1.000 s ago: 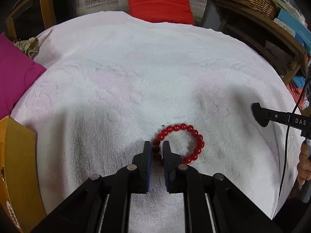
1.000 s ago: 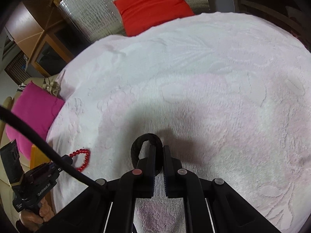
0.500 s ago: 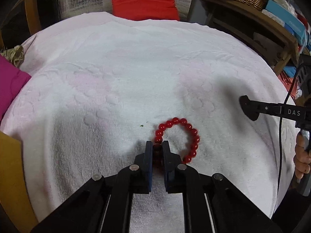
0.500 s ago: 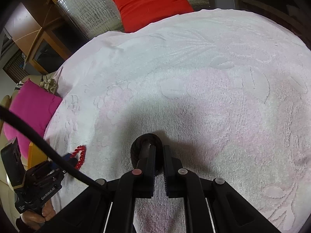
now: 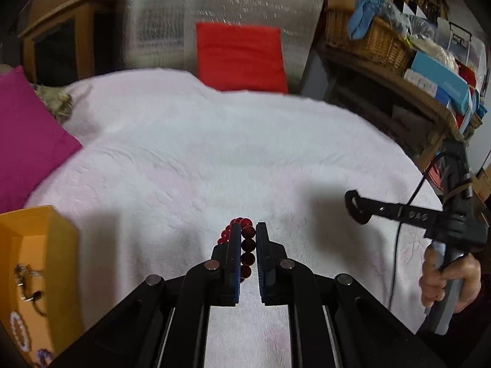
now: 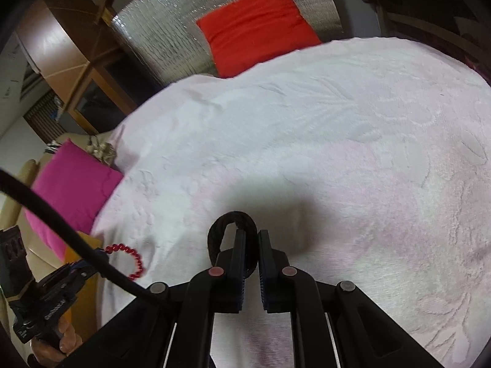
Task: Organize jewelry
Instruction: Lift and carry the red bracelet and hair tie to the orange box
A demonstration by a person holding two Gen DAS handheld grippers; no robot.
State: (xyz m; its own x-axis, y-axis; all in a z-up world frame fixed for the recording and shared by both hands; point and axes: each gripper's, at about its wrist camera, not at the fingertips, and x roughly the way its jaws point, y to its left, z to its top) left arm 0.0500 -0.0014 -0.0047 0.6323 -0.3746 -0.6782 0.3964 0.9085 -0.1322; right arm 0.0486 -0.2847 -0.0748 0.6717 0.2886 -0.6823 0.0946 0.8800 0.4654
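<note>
Orange jewelry box (image 5: 36, 263) at the left edge of the bed: open, holding a white bead bracelet (image 5: 19, 331) and a small metal piece (too blurred to name). Left gripper (image 5: 247, 245) fingers clamped on a red bead bracelet (image 5: 248, 247), round glossy beads, lifted above the white embossed terry bedspread (image 5: 214, 153). Right gripper (image 6: 251, 254) fingers closed on a black fabric hair tie (image 6: 219, 230), a soft looped band, over the bedspread's middle. Red cushion (image 5: 239, 56) at the far edge, magenta cushion (image 5: 24, 141) at left.

White towel-covered table (image 5: 245, 153); red cushion (image 5: 241, 56), silver quilted backrest (image 5: 172, 21), wicker basket (image 5: 368, 38).
</note>
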